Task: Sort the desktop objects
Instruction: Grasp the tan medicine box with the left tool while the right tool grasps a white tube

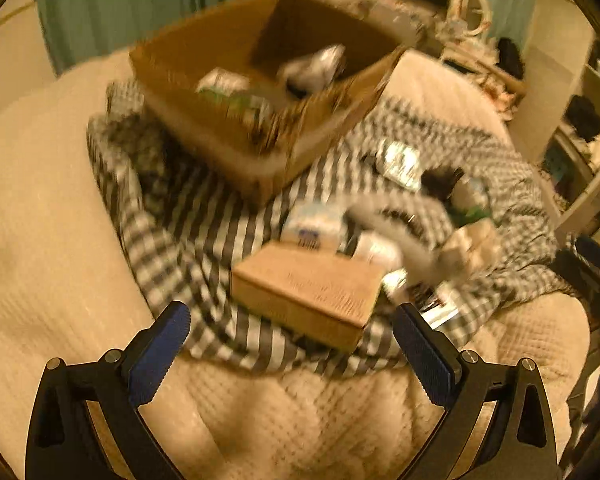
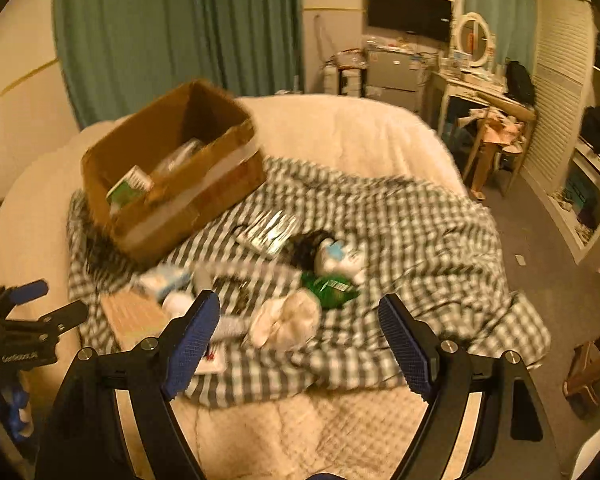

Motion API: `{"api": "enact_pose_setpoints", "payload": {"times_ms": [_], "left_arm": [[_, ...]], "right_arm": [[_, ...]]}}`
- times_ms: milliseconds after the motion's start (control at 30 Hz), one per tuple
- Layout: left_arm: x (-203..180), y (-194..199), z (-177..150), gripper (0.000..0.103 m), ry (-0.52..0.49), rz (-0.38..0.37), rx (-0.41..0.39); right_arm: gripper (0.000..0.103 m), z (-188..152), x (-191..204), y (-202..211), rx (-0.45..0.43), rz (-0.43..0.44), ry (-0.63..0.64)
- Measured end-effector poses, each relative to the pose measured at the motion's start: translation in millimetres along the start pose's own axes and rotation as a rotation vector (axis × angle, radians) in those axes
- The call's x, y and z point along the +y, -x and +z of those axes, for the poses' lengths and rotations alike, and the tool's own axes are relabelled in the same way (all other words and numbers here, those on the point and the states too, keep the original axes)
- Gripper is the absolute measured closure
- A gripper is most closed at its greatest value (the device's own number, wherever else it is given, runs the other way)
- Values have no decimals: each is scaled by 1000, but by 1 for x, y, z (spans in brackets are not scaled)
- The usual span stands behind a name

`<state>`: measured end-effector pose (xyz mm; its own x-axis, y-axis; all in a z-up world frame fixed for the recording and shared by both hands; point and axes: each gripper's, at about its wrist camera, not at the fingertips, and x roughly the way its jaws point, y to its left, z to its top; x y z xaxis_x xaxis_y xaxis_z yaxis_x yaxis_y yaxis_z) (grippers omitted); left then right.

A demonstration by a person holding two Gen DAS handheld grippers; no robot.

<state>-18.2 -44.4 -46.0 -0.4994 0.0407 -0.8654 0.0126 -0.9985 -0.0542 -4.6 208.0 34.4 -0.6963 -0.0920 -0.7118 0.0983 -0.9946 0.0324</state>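
Both grippers are hovering with jaws wide and empty: the left gripper [image 1: 290,322] is sitting nearer the flat brown box [image 1: 306,290] lying crosswise ahead, while the right gripper [image 2: 298,316] is facing the white bundle [image 2: 286,318].

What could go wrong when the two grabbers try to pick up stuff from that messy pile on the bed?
1. The small things lie crowded together beside the flat brown box, so the open left gripper might knock a neighbour while grabbing one.
2. The checkered cloth is wrinkled and soft, so the open right gripper could pinch fabric along with the white crumpled thing.
3. The big cardboard box sits on soft bedding, so dropped items might tip it.
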Motion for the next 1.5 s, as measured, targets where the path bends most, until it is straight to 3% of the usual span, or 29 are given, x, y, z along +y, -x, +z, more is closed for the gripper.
{"api": "enact_pose_setpoints", "payload": {"times_ms": [200, 300, 433, 500, 600, 667, 700, 800, 867, 1000, 1133, 1200, 1233, 1267, 1333, 1400, 1500], "left_arm": [[14, -16, 0, 0, 64, 22, 31], [17, -30, -2, 0, 81, -11, 100], [13, -32, 0, 0, 76, -31, 103], [7, -35, 0, 0, 56, -47, 106], [-3, -40, 1, 0, 30, -72, 115], [-5, -44, 6, 9, 57, -110, 102], [-4, -47, 8, 13, 87, -143, 106], [5, -60, 11, 36, 184, -195, 137], [15, -64, 11, 81, 246, -231, 135], [20, -57, 11, 100, 241, -216, 100], [21, -63, 14, 95, 254, -248, 136], [25, -71, 15, 70, 320, -304, 167], [27, -77, 15, 36, 362, -344, 194], [29, -86, 14, 13, 409, -358, 231], [35, -101, 9, 13, 514, -379, 266], [37, -109, 11, 42, 527, -381, 255], [34, -109, 16, 51, 481, -374, 239]], "right_arm": [[21, -36, 48, -26, 33, 105, 116], [21, -48, 70, -47, 67, 103, 187], [22, -54, 82, -76, 104, 97, 188], [30, -52, 83, -86, 106, 79, 176], [50, -48, 78, -96, 113, 60, 140], [79, -44, 75, -100, 117, 40, 136], [85, -43, 72, -101, 120, 43, 134], [89, -40, 65, -99, 106, 26, 134], [89, -41, 59, -97, 98, 26, 132], [90, -44, 49, -95, 103, 30, 125], [90, -47, 41, -95, 102, 44, 107], [90, -47, 40, -96, 106, 52, 97], [90, -47, 40, -97, 104, 51, 94], [89, -47, 40, -98, 107, 51, 92], [89, -48, 40, -99, 112, 56, 86], [89, -49, 40, -99, 115, 61, 82], [89, -52, 38, -99, 122, 62, 81]]}}
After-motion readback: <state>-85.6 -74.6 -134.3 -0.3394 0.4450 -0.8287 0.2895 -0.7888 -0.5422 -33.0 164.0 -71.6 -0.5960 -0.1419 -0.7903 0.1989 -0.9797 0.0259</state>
